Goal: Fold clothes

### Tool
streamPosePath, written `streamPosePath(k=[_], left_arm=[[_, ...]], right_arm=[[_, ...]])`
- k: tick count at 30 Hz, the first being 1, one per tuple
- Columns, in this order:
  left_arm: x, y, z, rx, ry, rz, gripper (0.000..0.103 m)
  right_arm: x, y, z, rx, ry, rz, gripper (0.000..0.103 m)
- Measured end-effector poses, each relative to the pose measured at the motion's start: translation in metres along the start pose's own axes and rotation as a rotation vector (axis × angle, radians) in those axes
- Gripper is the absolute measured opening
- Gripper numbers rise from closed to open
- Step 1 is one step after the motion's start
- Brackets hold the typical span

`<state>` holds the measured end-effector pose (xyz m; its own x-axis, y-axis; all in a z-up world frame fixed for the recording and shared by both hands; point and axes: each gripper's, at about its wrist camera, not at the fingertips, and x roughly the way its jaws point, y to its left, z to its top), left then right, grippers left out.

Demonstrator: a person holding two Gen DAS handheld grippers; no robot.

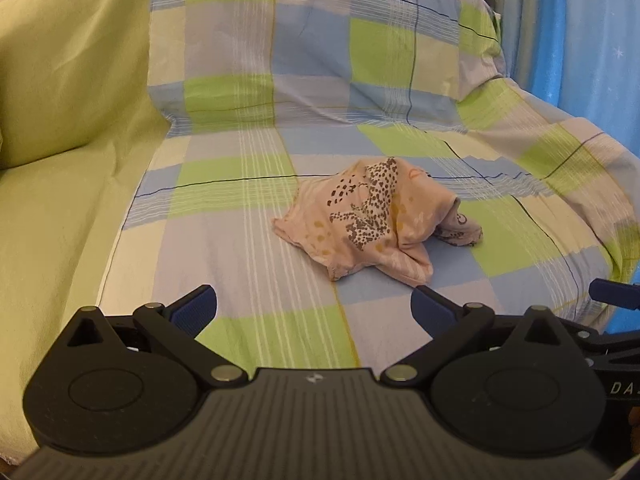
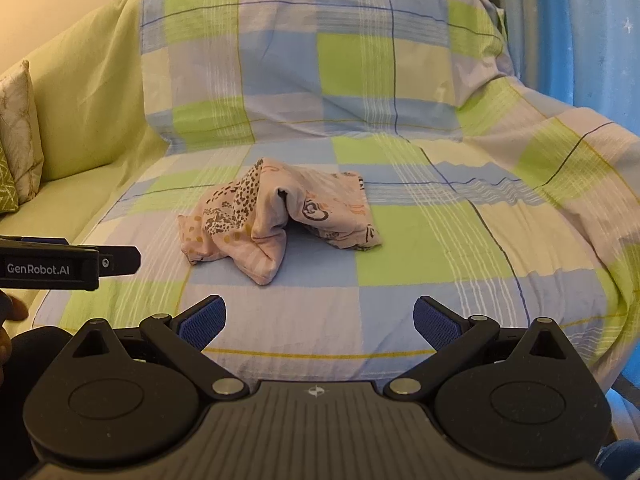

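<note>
A crumpled pink garment [image 1: 368,220] with a spotted leopard print lies bunched on the seat of a sofa draped in a checked sheet [image 1: 248,248]. My left gripper [image 1: 314,310] hovers in front of it, open and empty, short of the cloth. From the right wrist view the same pink garment [image 2: 276,216] sits left of centre, humped up with a dark fold opening. My right gripper [image 2: 320,322] is open too, nothing between its blue pads, and stays well clear of the cloth. The left gripper's body [image 2: 68,262] pokes in at the left edge.
The sheet covers the seat and backrest [image 2: 312,60]. Bare green upholstery [image 1: 60,160] lies to the left, with patterned cushions [image 2: 16,148] at the far left. A blue curtain [image 2: 592,40] hangs on the right. A hand [image 2: 10,320] shows at the left edge.
</note>
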<state>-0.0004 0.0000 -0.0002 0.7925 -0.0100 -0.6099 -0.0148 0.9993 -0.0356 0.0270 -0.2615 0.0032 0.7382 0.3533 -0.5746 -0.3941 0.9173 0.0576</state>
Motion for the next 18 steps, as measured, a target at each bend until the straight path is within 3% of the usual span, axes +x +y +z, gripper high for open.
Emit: streamPosePath(k=[5,18], left_arm=[[-0.0006,0.0,-0.0011,-0.009,-0.031,0.008,0.102],[0.0023,0.0067,-0.0009,-0.027,-0.003,-0.004,0.102]], right_arm=[[-0.0003,-0.0007,0.0004,0.011,0.022,0.006,0.103],[0.0051,0.0058,-0.0005,-0.014,0.045,-0.016,0.103]])
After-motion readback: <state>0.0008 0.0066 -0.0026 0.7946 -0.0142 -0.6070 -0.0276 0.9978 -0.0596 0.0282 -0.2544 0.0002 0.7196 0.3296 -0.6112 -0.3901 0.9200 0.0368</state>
